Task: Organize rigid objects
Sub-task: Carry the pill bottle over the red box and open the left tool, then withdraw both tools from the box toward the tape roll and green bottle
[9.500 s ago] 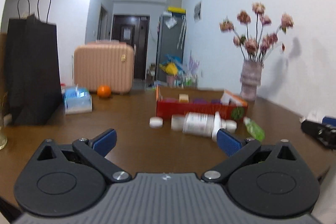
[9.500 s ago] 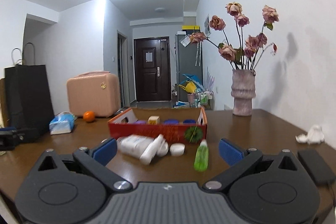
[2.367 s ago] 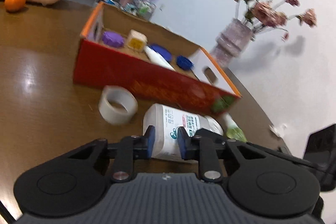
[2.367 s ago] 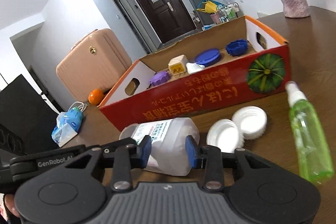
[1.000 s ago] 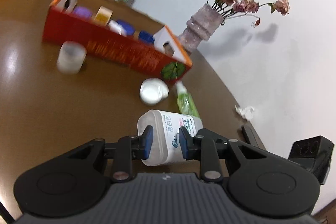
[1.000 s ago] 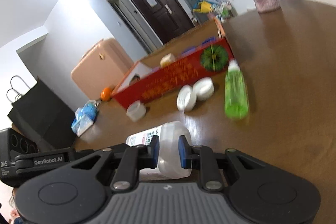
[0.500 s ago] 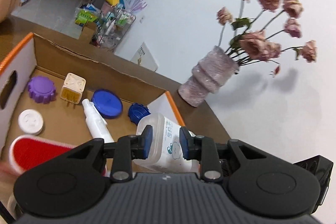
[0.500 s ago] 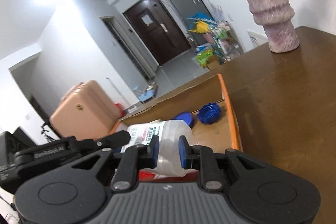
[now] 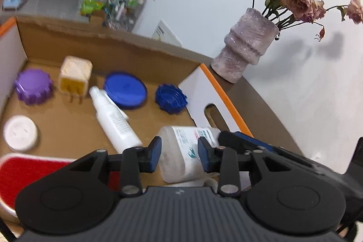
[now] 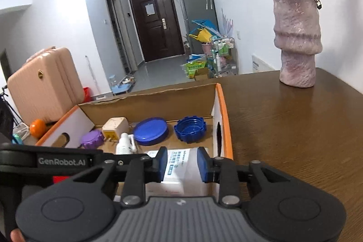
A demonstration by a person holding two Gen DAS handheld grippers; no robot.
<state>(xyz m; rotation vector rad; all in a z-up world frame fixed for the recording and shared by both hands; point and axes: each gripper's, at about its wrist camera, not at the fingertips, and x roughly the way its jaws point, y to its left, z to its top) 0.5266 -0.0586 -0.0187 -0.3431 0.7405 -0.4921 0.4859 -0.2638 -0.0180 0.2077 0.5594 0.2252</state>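
Note:
A clear plastic bottle [image 9: 179,167] with a printed label lies in the near right corner of the red cardboard box [image 9: 197,92]. Around it my left gripper [image 9: 179,157] has its jaws opening, the blue pads just off its sides. From the other side my right gripper [image 10: 181,165] straddles the same bottle [image 10: 181,183], its jaws opening too. Inside the box lie a purple cap [image 9: 33,85], a beige plug [image 9: 74,76], a blue lid [image 9: 124,90], a dark blue cap [image 9: 171,98], a white spray bottle [image 9: 113,119], a white cap [image 9: 20,133] and a red brush [image 9: 34,171].
A rough pink vase [image 10: 297,42] with dried roses stands on the brown table [image 10: 295,128] to the right of the box. A pink suitcase [image 10: 43,87] and an orange [image 10: 37,127] sit beyond the box's left end.
Both grippers carried the bottle from the table in front of the box to over its right end. The bottle now rests in the box and both pairs of pads have spread apart.

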